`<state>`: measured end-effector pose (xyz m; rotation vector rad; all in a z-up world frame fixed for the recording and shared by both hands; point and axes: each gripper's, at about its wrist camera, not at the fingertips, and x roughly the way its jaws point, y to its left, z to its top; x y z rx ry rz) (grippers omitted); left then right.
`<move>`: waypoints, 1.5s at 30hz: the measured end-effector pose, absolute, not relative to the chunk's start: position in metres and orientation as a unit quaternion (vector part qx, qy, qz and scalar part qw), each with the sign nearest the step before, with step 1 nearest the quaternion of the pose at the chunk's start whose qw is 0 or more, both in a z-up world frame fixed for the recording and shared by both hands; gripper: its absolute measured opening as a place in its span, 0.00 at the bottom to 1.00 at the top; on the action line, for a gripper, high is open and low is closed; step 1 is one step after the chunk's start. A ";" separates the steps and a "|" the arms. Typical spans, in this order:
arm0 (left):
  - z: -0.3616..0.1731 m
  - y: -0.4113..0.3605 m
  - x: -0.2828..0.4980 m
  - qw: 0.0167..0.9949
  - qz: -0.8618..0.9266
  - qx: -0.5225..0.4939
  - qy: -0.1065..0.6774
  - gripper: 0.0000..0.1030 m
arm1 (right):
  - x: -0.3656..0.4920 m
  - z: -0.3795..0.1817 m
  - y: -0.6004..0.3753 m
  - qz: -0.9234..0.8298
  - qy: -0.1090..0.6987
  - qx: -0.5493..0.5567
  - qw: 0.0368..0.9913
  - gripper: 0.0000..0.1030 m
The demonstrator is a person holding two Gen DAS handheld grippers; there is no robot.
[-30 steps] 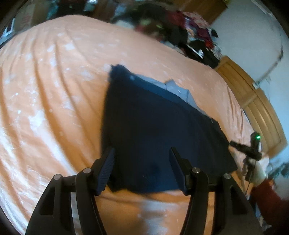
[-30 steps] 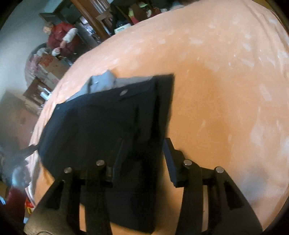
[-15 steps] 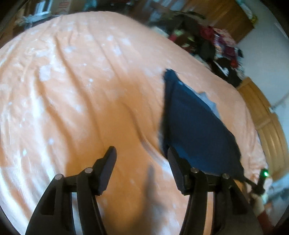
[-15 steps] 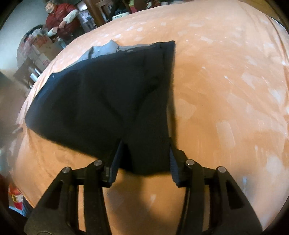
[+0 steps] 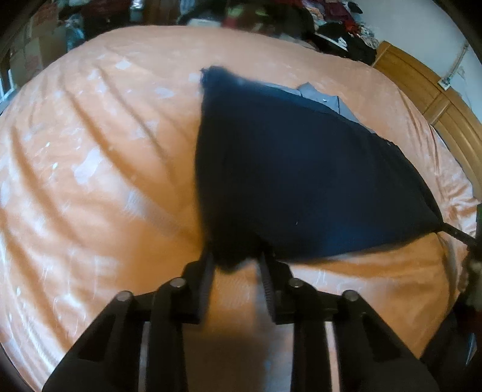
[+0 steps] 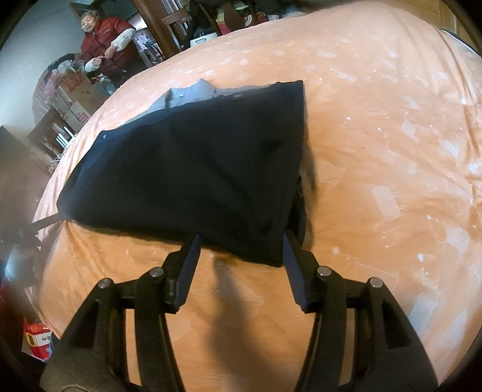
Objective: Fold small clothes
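A dark navy garment [image 5: 301,181] lies flat on the orange bed sheet [image 5: 90,150], with a grey garment [image 5: 328,99] peeking out along its far edge. My left gripper [image 5: 236,268] has narrowed onto the navy garment's near corner, and bunched cloth fills the gap between its fingers. In the right wrist view the same navy garment [image 6: 195,169] spreads ahead, its other near corner lying between the wide-apart fingers of my right gripper [image 6: 241,241], which is open. A thin finger of the right gripper [image 5: 461,236] shows at that corner in the left view.
A wooden headboard [image 5: 436,99] borders the bed on the right, and a clothes pile [image 5: 331,24] sits beyond it. A person in a red jacket [image 6: 105,45] stands past the bed near stacked boxes [image 6: 75,93]. Orange sheet [image 6: 376,150] extends right of the garment.
My left gripper swung off to the left, then came back to the garment's near corner and narrowed on it. My right gripper drew back to the other near corner, still open.
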<state>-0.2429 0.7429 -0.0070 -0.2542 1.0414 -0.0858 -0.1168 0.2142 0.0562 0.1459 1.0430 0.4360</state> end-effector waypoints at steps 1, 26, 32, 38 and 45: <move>-0.005 0.741 -0.241 0.860 -0.047 -0.121 0.493 0.12 | -0.117 0.056 0.216 0.207 0.494 0.069 0.841 0.53; -0.017 0.714 -0.275 0.862 -0.002 -0.248 0.442 0.44 | -0.185 0.060 0.335 0.324 0.465 -0.060 0.822 0.67; -0.017 0.730 -0.298 0.865 0.030 -0.236 0.441 0.45 | -0.198 0.031 0.335 0.321 0.460 -0.047 0.826 0.87; -0.028 0.744 -0.299 0.866 -0.007 -0.273 0.419 0.53 | -0.210 0.022 0.348 0.328 0.423 -0.084 0.840 1.00; -0.029 0.739 -0.296 0.870 -0.018 -0.268 0.413 0.59 | -0.210 0.027 0.355 0.295 0.463 -0.089 0.831 1.00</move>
